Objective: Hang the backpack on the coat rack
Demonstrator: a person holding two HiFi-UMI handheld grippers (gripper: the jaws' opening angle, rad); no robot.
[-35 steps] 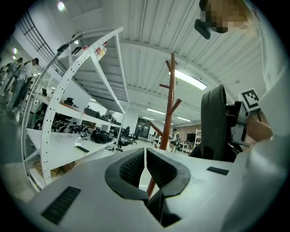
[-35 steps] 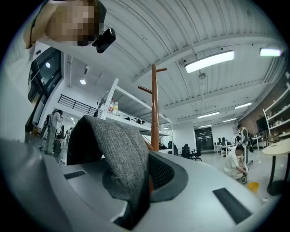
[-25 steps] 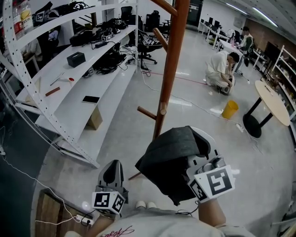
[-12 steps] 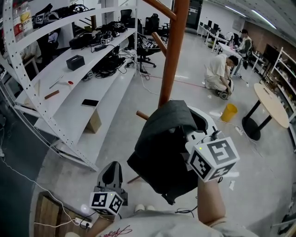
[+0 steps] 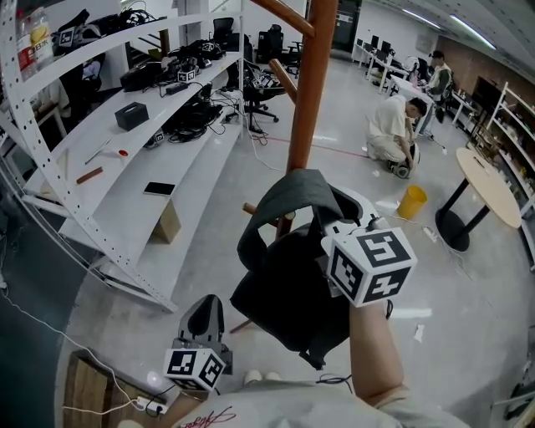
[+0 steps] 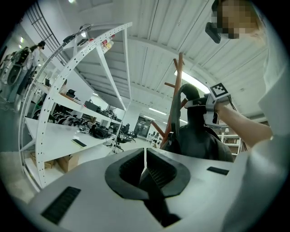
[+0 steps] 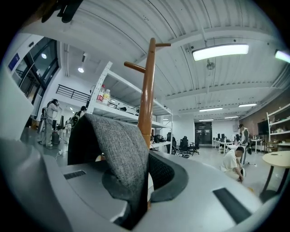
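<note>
A dark grey backpack (image 5: pixel 284 288) hangs in the air from its grey top strap (image 5: pixel 288 185), just in front of the brown wooden coat rack pole (image 5: pixel 311 92). My right gripper (image 5: pixel 334 238) is shut on that strap; the strap (image 7: pixel 118 149) fills its jaws, with the rack (image 7: pixel 146 90) straight behind. A short lower peg (image 5: pixel 257 209) shows beside the bag, and upper pegs (image 5: pixel 284 17) slant above. My left gripper (image 5: pixel 205 305) is low at the left, shut and empty (image 6: pixel 145 168), apart from the backpack (image 6: pixel 199 138).
White metal shelving (image 5: pixel 125 134) with cables and boxes runs along the left. A person crouches (image 5: pixel 393 125) on the floor beyond the rack, near a yellow bucket (image 5: pixel 413 201) and a round table (image 5: pixel 493 188). A power strip (image 5: pixel 142 405) lies by my feet.
My right gripper has carried the backpack up and closer to the rack pole, and the strap loop now stands open on top. The left gripper has stayed in place.
</note>
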